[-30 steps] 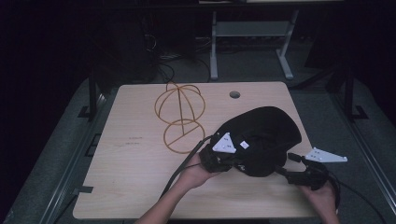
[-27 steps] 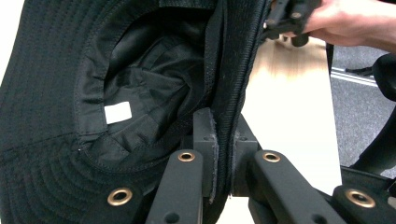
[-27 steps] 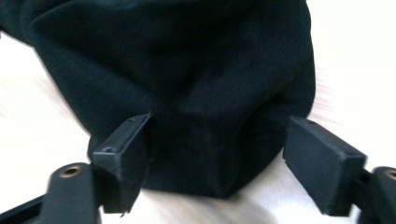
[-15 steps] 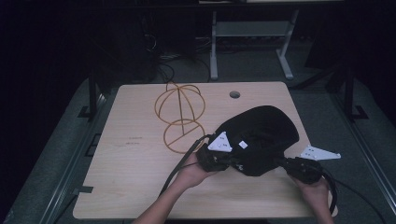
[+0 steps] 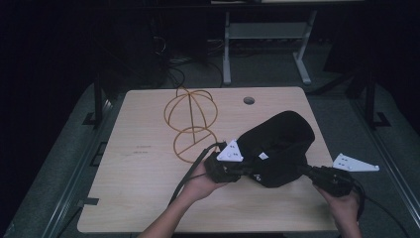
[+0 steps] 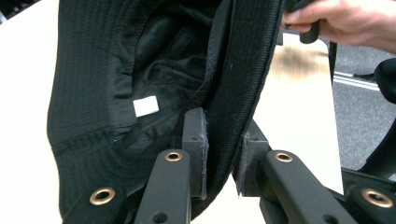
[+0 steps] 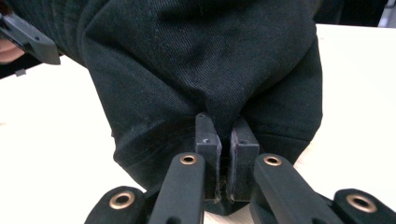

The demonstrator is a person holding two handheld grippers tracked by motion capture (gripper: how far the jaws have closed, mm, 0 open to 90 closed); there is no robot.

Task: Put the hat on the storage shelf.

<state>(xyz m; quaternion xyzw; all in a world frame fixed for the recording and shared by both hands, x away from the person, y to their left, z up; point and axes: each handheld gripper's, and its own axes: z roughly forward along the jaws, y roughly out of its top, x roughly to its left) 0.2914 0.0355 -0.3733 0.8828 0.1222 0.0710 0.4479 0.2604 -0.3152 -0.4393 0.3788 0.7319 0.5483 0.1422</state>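
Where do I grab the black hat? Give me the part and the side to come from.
Take the black hat by its brim: a thin, flat, stitched band that slips between jaws, unlike the loose, bulging crown. Come in edge-on from outside the rim, probably at two opposite sides, since the cloth looks soft and would sag from one.

Light wooden table (image 5: pixel 148 198) with a round cable hole (image 5: pixel 249 100), grey carpeted floor (image 5: pixel 59 168) around it, white metal frame (image 5: pixel 267 34) behind, dark room beyond

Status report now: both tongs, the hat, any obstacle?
Left tongs just easing, brim of black hat between them. Right tongs just closed, pinching hat cloth. Wire stand behind, clear.
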